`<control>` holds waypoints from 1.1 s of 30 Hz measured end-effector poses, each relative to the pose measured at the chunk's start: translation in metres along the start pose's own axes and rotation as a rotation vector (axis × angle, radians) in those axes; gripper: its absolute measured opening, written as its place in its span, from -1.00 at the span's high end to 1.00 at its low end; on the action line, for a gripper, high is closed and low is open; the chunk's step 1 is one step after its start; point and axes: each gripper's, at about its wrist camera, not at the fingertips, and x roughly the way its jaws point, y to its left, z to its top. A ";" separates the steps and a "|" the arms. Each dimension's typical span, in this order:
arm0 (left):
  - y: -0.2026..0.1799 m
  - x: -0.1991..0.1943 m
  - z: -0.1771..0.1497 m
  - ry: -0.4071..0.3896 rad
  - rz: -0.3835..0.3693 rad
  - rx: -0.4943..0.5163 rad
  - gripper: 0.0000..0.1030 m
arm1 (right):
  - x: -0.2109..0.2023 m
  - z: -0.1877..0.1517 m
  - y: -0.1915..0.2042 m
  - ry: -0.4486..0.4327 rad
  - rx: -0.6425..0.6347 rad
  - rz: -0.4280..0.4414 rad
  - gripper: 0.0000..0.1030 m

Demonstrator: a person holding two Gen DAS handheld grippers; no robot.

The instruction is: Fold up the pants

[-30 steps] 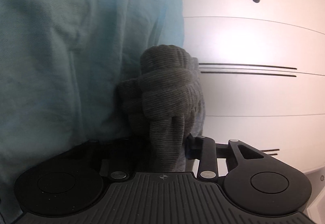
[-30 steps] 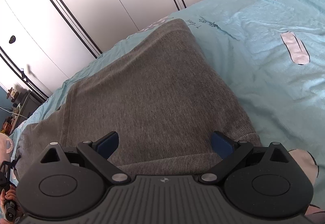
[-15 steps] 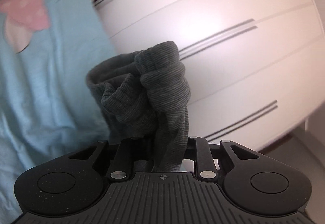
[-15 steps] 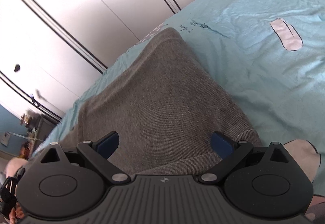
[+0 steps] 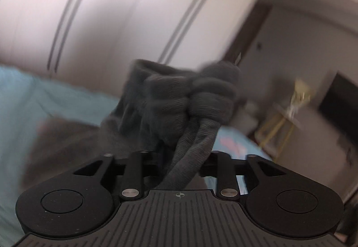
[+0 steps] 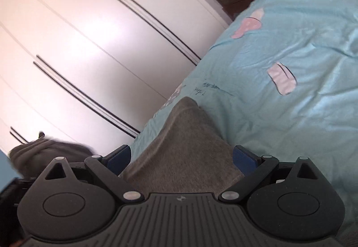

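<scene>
Bed (image 6: 302,50) carries grey pants (image 6: 185,157), one end lifted. Left gripper (image 5: 183,155) clamps bunched end, jaws just eased wider, swung up over bed: fold underway. Right gripper (image 6: 181,157) spread wide, straddling flat cloth, gripping nothing.

The left tongs (image 5: 183,157) are gripping a bunched wad of the grey pants (image 5: 185,108), held up in the air; their jaws have just been opening a little, the cloth remaining pinched between them; the picture here is blurred. The right tongs (image 6: 181,157) are standing wide open, blue pads (image 6: 117,158) well apart, tilting downward over a flat stretch of the pants; the pads are pressing on nothing.
</scene>
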 end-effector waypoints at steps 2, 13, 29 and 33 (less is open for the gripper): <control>-0.004 0.053 -0.030 0.193 0.066 0.039 -0.07 | 0.003 0.000 -0.010 0.012 0.062 -0.001 -0.89; 0.045 -0.059 -0.015 0.066 0.067 -0.215 -0.85 | 0.028 -0.003 -0.013 0.105 0.111 0.084 -0.89; 0.127 -0.095 -0.041 0.070 0.459 -0.464 -0.85 | 0.097 -0.027 0.030 0.189 -0.096 -0.138 -0.72; 0.125 -0.093 -0.044 0.082 0.498 -0.451 -0.85 | 0.107 -0.032 0.032 0.184 -0.153 -0.164 -0.74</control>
